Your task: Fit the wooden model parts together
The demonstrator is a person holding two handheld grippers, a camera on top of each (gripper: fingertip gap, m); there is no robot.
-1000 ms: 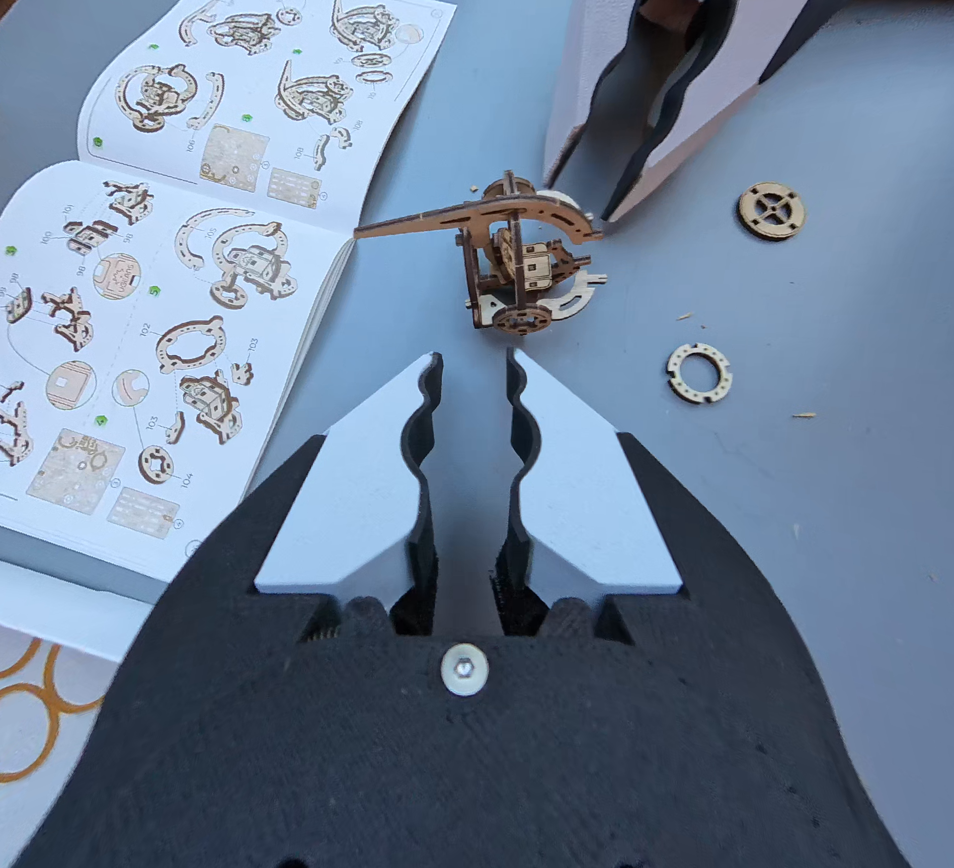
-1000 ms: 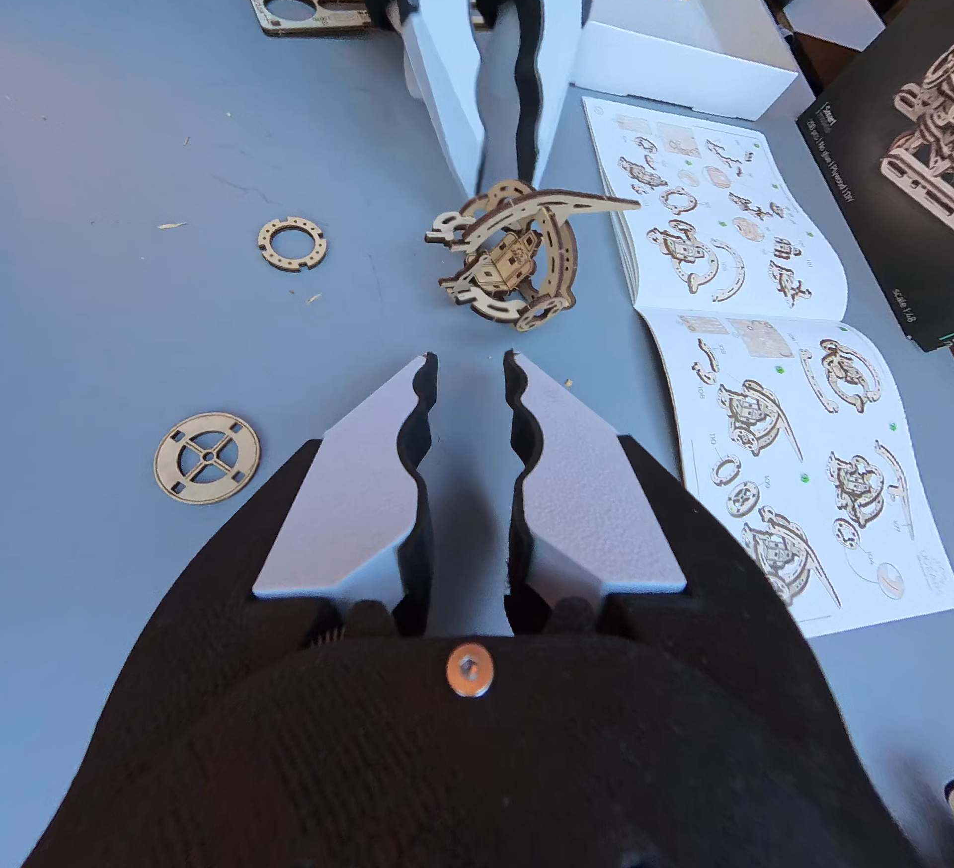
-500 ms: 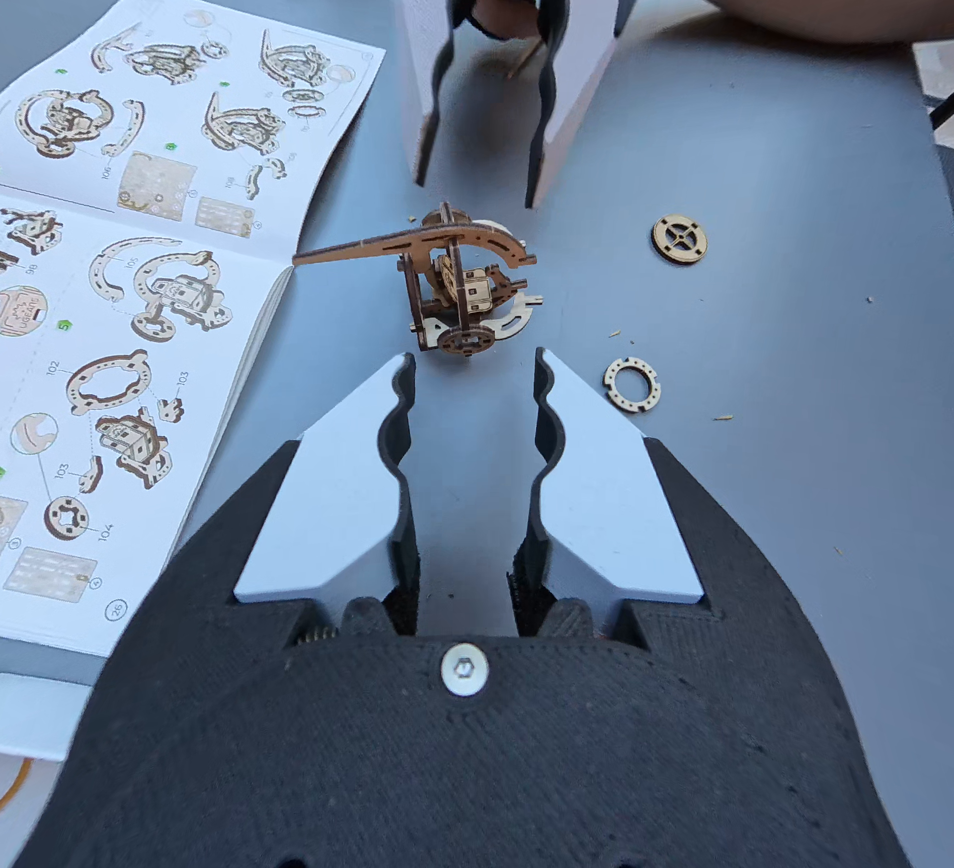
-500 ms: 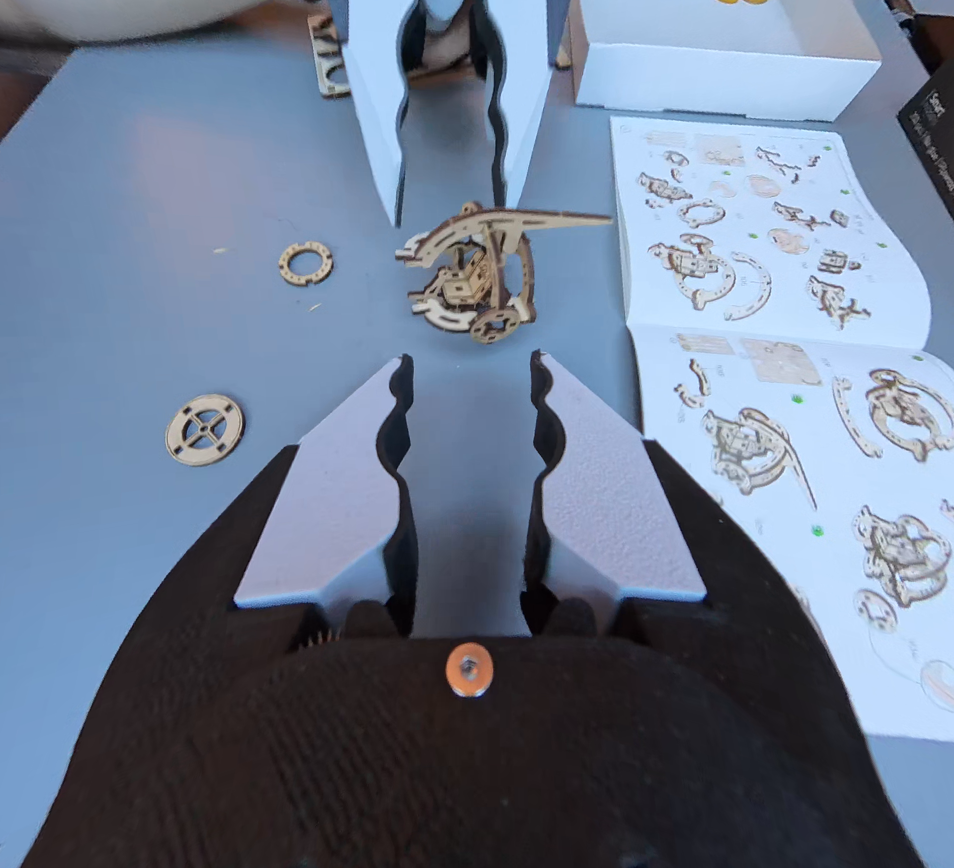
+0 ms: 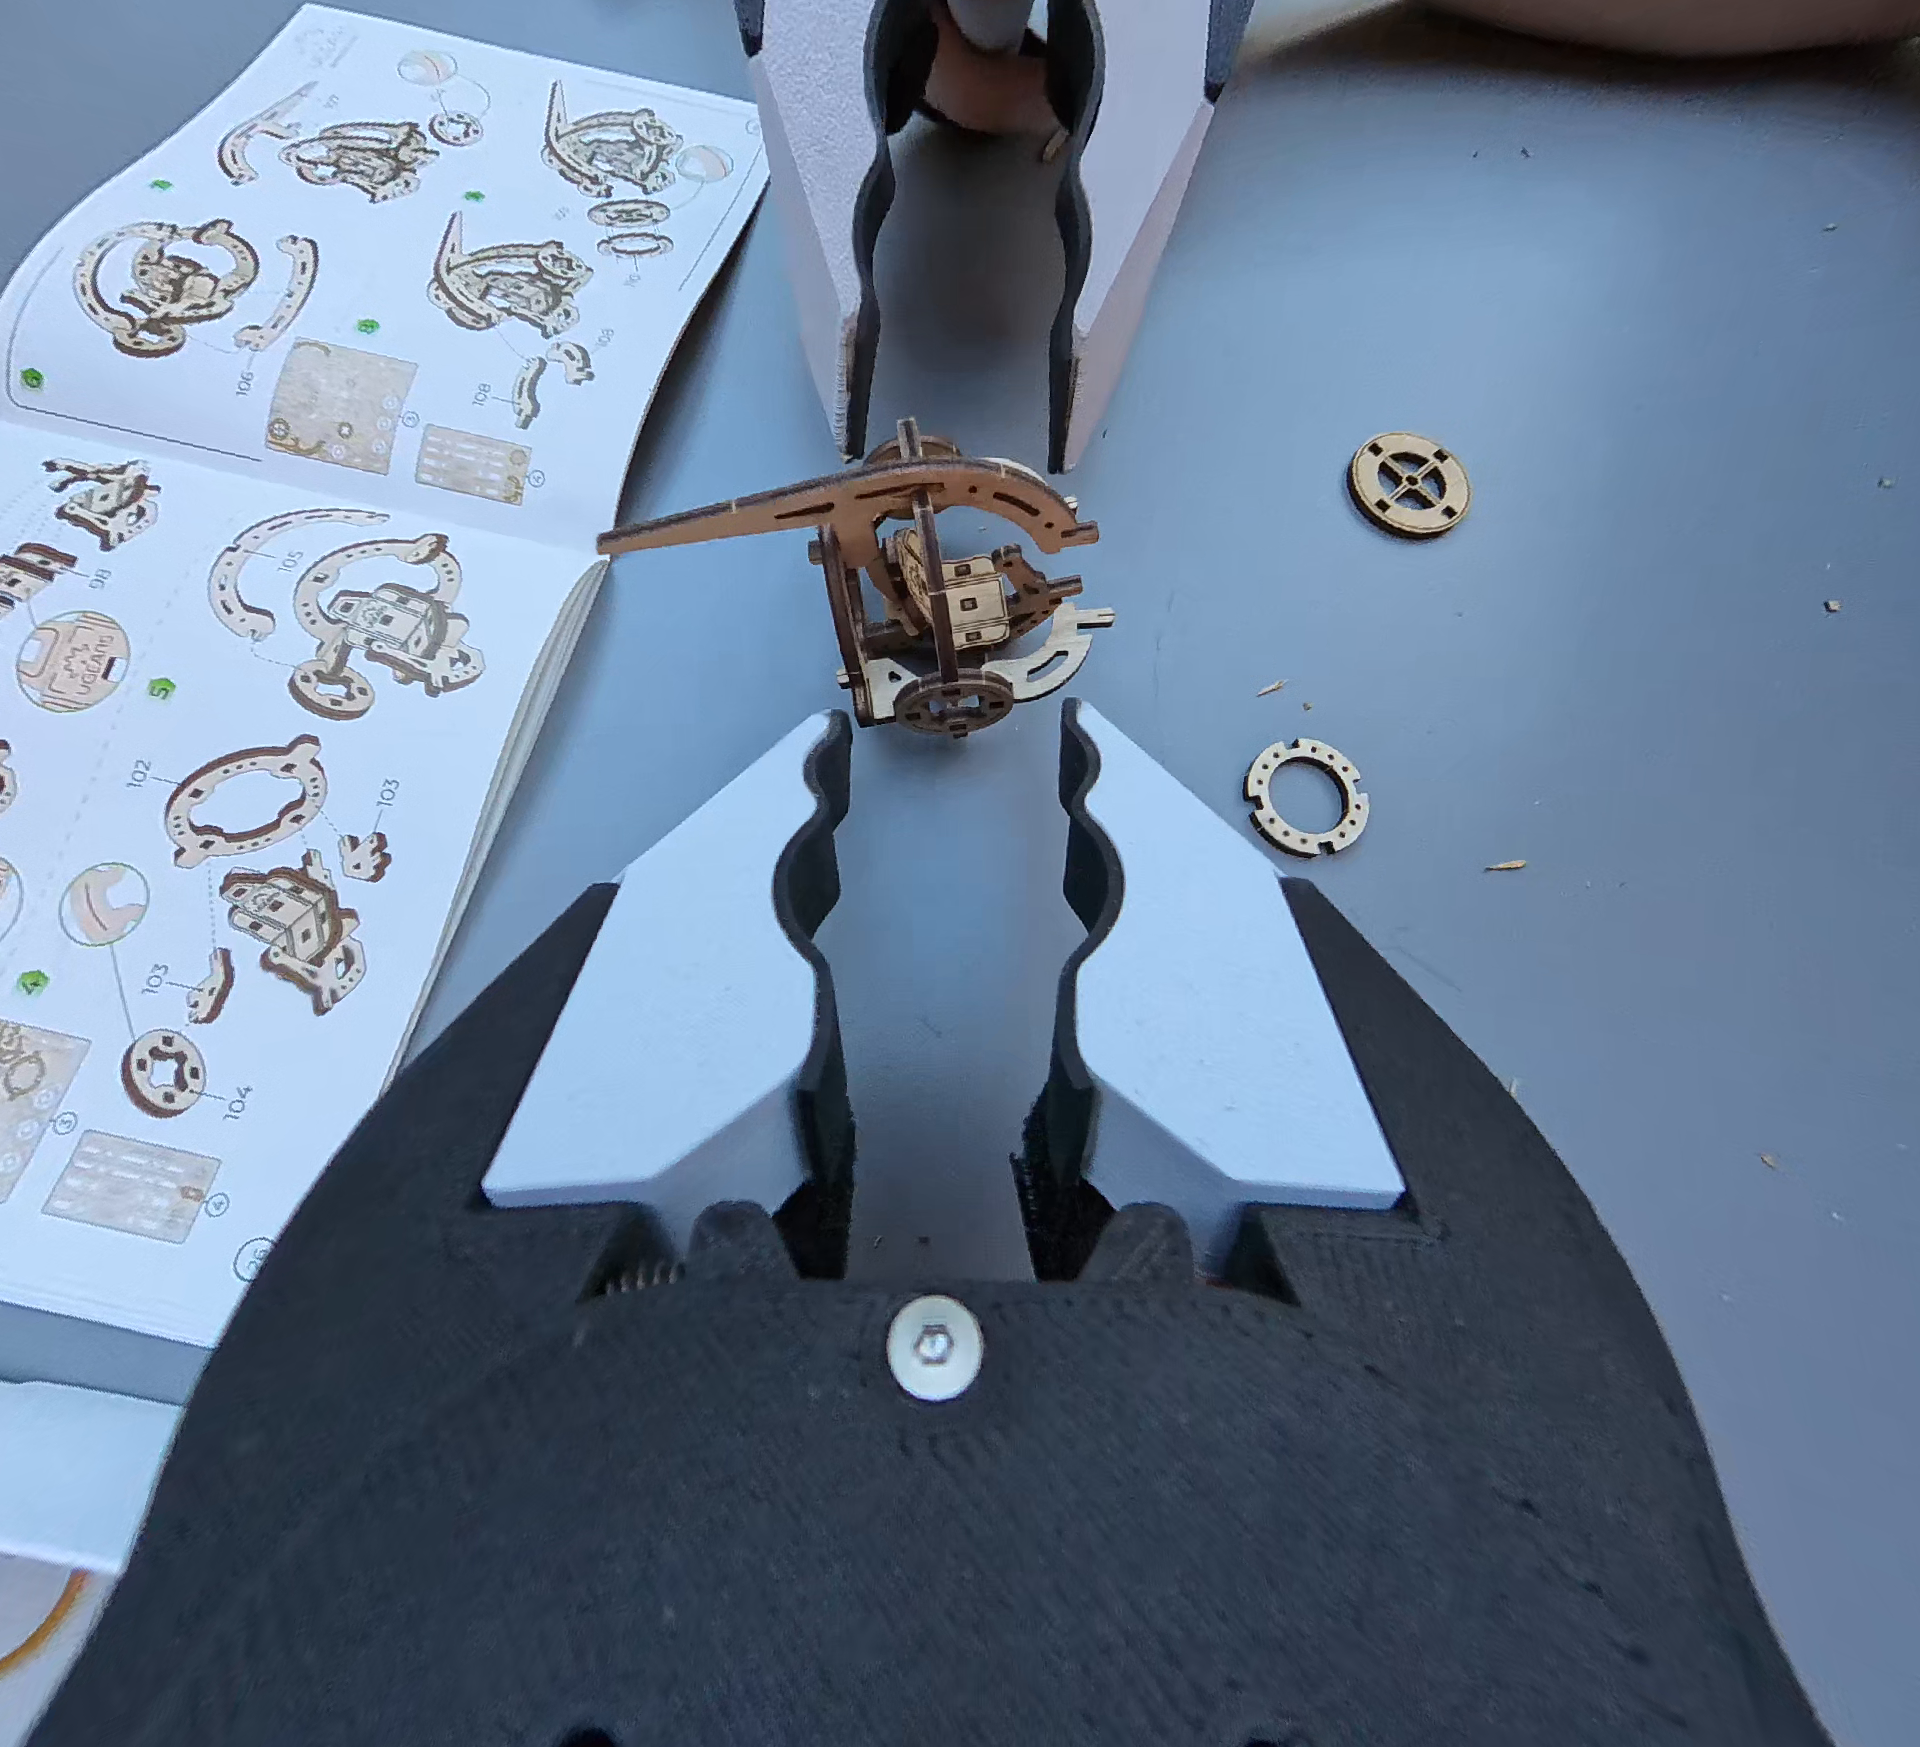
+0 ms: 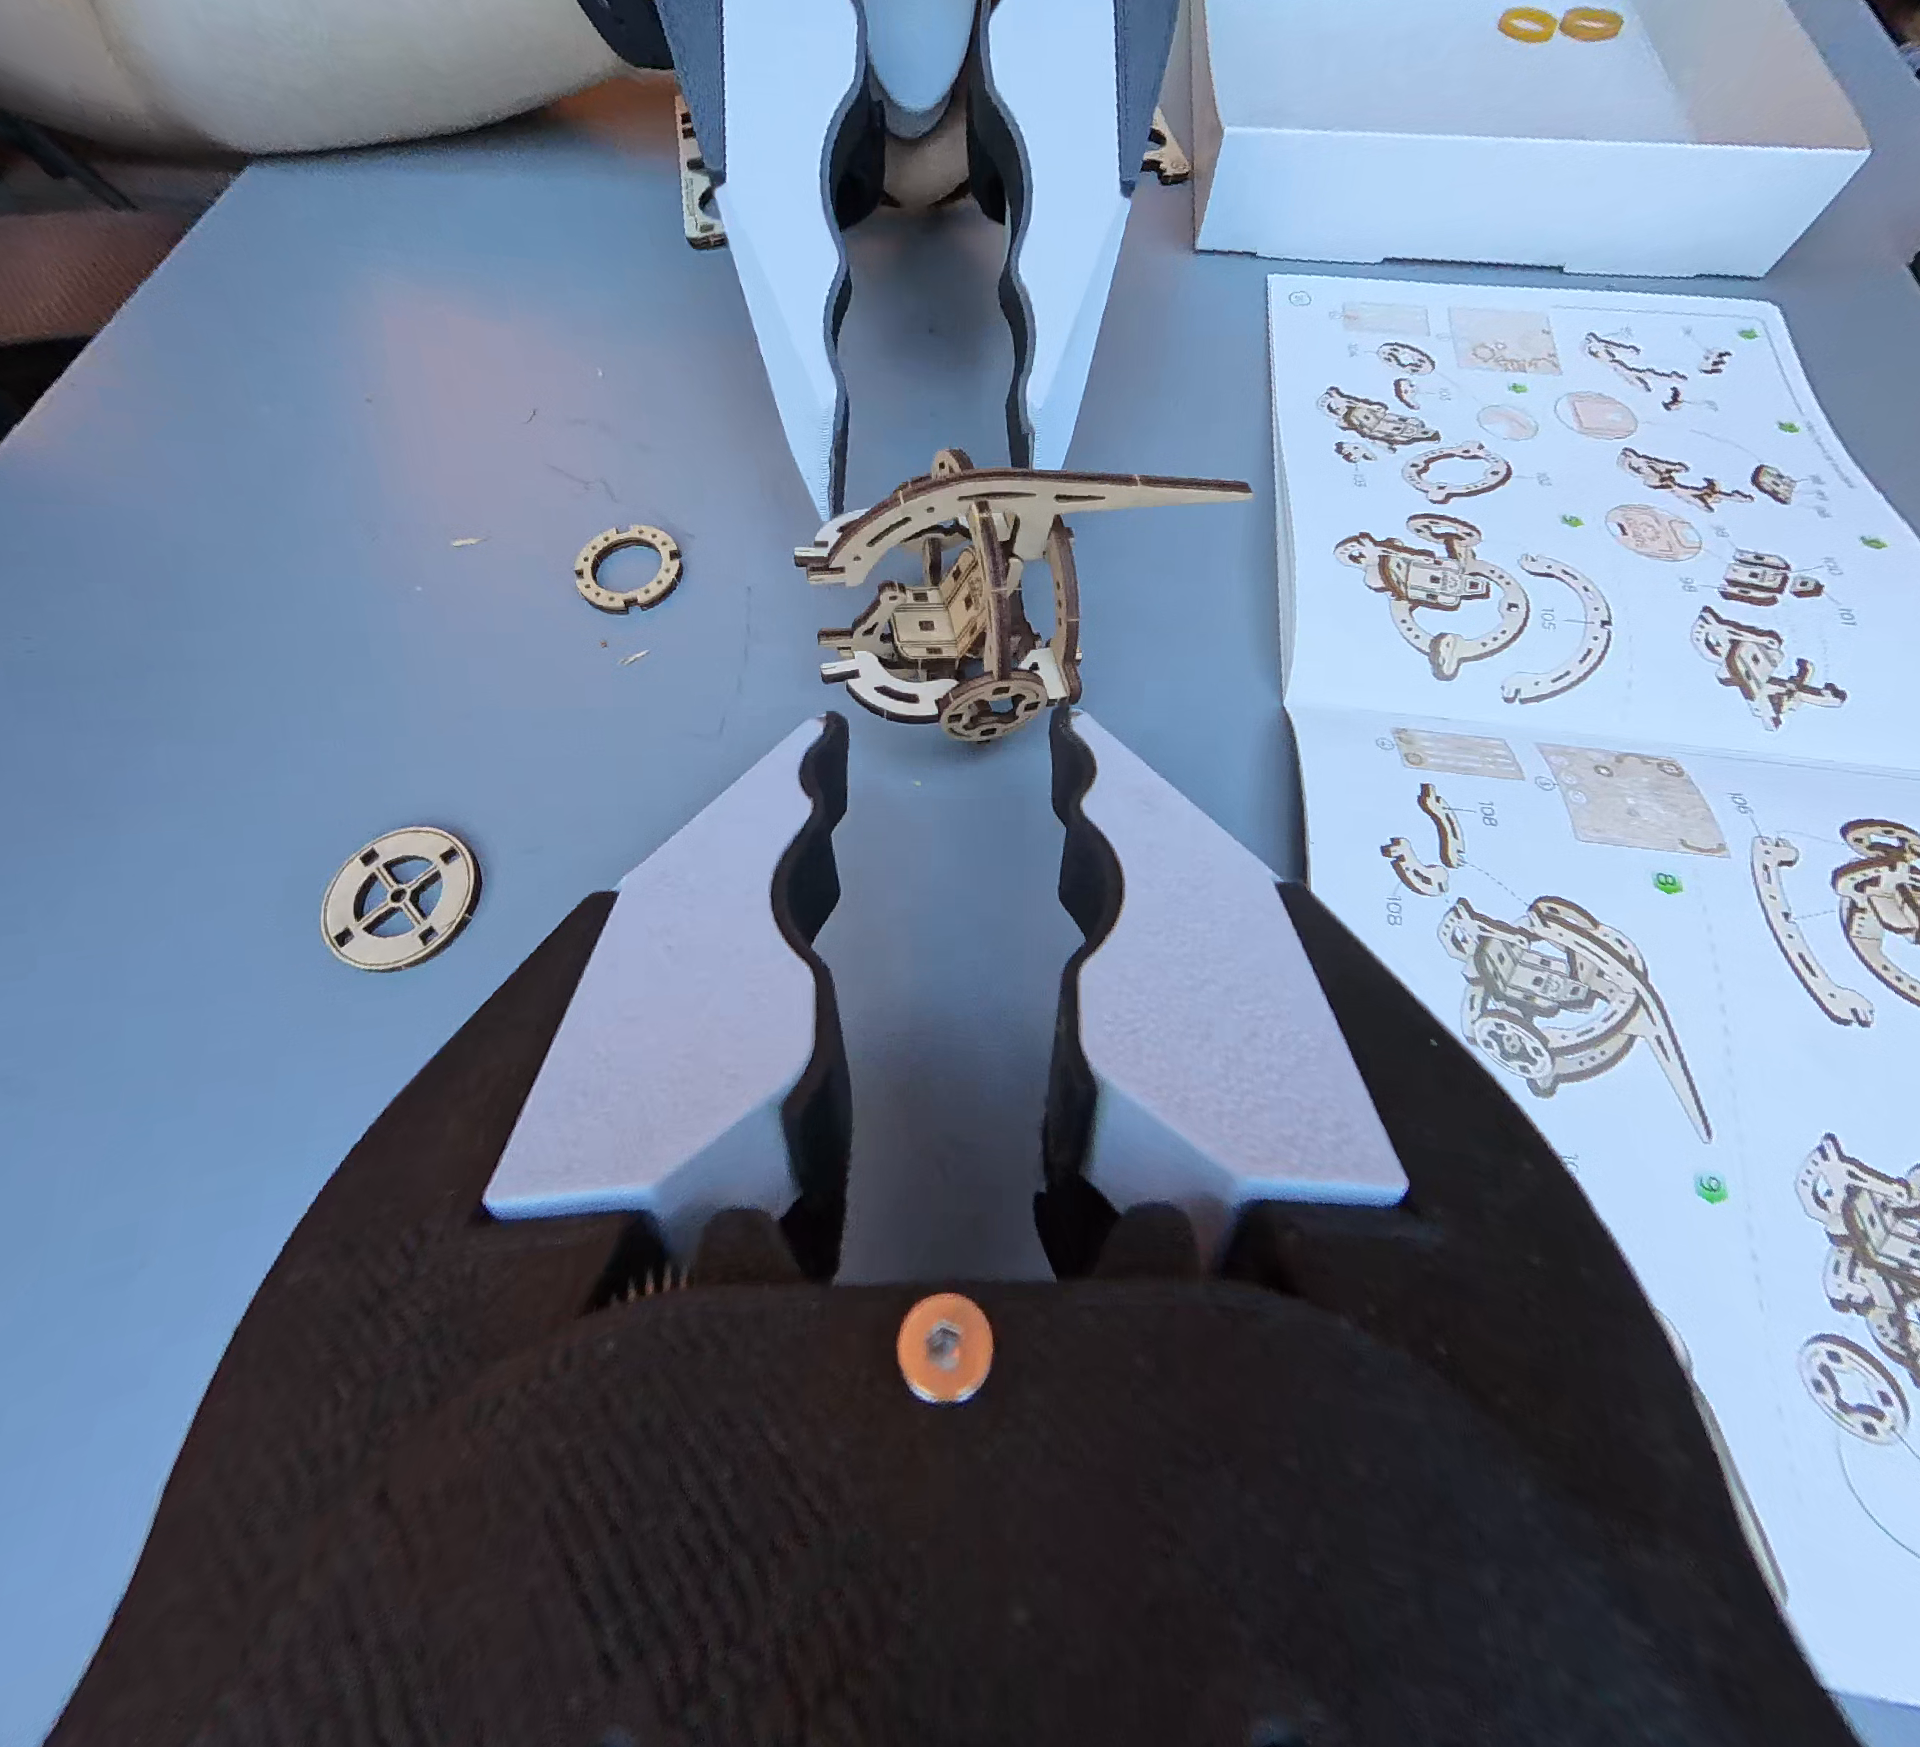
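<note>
A grey tabletop (image 6: 312, 409) carries a half-built wooden model (image 6: 966, 606) near its middle. A toothed ring (image 6: 628, 567) and a spoked disc (image 6: 400, 898) lie flat beside it, with wood chips scattered around. An open instruction booklet (image 6: 1621, 762) and a white box (image 6: 1507, 170) lie toward the opposite edge.

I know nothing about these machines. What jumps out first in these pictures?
A small half-built wooden model stands on the grey table, right between two open claws facing each other: the left claw and the right claw. An open instruction booklet lies beside it.
</note>
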